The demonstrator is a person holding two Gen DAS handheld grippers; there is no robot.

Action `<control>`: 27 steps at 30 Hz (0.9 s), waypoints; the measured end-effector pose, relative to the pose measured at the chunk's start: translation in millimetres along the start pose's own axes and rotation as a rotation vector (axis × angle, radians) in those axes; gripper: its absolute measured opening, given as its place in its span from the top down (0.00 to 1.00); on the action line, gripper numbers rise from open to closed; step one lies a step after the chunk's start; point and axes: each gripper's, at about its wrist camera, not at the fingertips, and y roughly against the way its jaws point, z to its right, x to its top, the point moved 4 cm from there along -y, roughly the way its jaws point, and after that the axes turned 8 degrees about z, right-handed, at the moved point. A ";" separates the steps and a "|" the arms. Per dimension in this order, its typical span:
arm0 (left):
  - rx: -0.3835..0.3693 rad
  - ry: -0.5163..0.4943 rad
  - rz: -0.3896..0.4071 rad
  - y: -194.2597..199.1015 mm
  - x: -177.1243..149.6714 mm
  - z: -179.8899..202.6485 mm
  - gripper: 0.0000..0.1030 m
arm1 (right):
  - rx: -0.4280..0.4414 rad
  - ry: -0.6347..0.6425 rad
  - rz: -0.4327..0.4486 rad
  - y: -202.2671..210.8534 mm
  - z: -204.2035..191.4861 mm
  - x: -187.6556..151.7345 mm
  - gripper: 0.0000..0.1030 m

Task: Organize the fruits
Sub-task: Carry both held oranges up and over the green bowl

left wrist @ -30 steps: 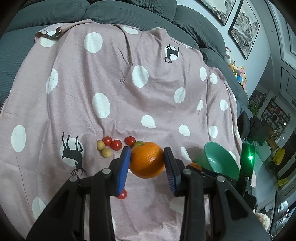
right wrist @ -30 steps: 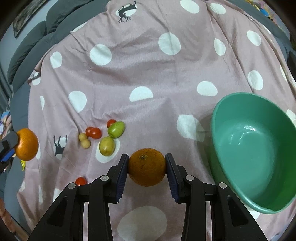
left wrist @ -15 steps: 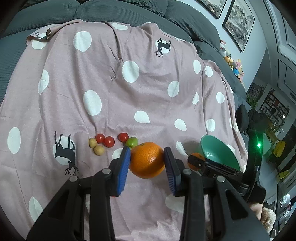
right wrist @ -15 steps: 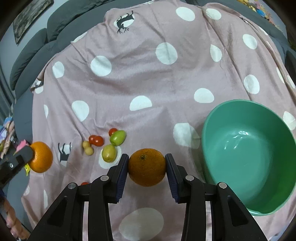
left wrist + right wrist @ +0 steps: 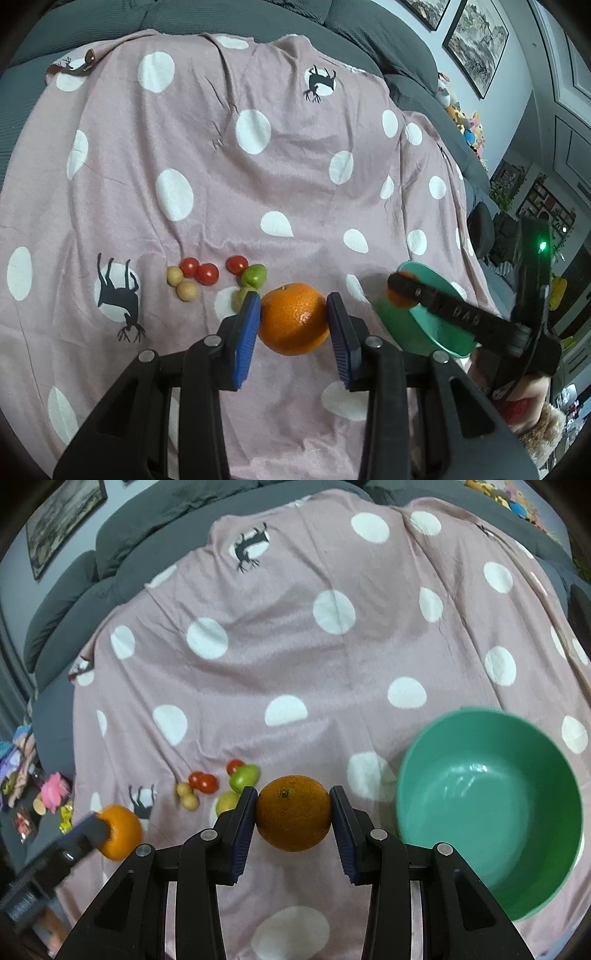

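The left claw [image 5: 293, 325] clamps a dimpled, glossy orange [image 5: 293, 318]; the right claw [image 5: 293, 814] grips a duller, round orange [image 5: 293, 812]. At the right claw's three o'clock, a smooth green plastic bowl [image 5: 524, 904] rests on the polka-dot cloth [image 5: 332, 664].

A home living room — that much is plain from the dark grey sofa [image 5: 229, 22] whose padded back cushions curve around the top of both views. A dusty-pink blanket [image 5: 295, 177] with white dots and black deer figures is draped over its seat. Framed landscape pictures [image 5: 476, 40] hang on the pale wall, soft toys [image 5: 467, 123] sit in a row along the sofa's far end, and shelves with potted plants [image 5: 543, 206] stand beyond — domestic clutter throughout.
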 end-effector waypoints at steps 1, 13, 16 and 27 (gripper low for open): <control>0.007 -0.004 -0.001 -1.3 -0.8 1.7 0.65 | 0.005 -0.001 0.003 0.6 0.3 1.7 0.60; 0.050 -0.039 -0.022 -18.7 -4.6 34.7 0.65 | 0.008 0.023 0.047 17.2 20.8 9.4 0.60; 0.050 -0.055 -0.019 -24.0 -5.2 51.6 0.65 | -0.009 0.026 0.068 24.2 28.8 13.1 0.60; 0.044 -0.098 -0.005 -42.5 -6.5 105.8 0.65 | -0.043 0.016 0.139 53.9 55.9 23.5 0.60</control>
